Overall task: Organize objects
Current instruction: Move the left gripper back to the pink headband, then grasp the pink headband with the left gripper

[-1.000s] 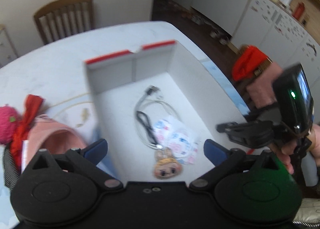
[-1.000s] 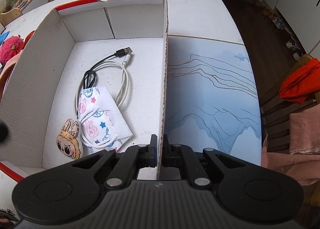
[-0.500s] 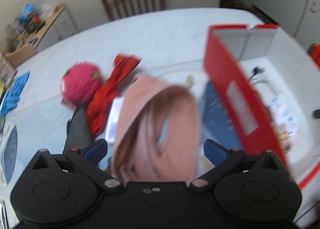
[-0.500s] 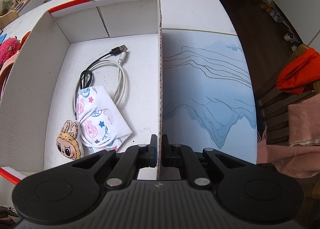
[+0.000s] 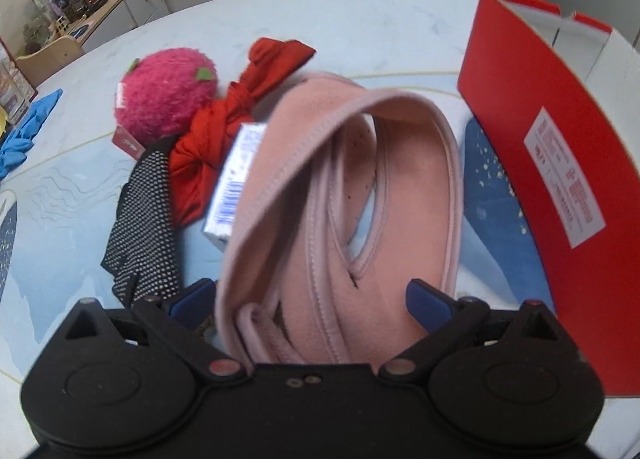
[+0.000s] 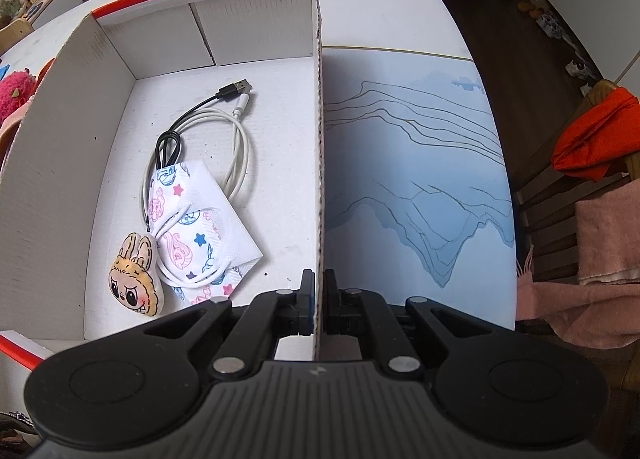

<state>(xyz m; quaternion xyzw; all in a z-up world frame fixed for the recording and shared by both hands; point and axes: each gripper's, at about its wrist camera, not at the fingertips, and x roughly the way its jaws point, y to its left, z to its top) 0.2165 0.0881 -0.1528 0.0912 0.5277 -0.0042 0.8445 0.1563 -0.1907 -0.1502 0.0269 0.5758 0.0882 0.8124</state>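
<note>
Looped pink fleece band (image 5: 344, 195), corrugated box (image 6: 318, 163)

Matt corrugated cardboard box (image 6: 318, 139), soft pink fleece band (image 5: 320, 195), fuzzy plush ball (image 5: 166, 93)

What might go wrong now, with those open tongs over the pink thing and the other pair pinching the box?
1. The left tongs stand open around the floppy pink fabric piece; closing may catch only one strap, so it could slip or dangle.
2. The small white carton lies right beside it and may get dragged along.
3. The right tongs pinch the thin box wall, which could bend.
</note>
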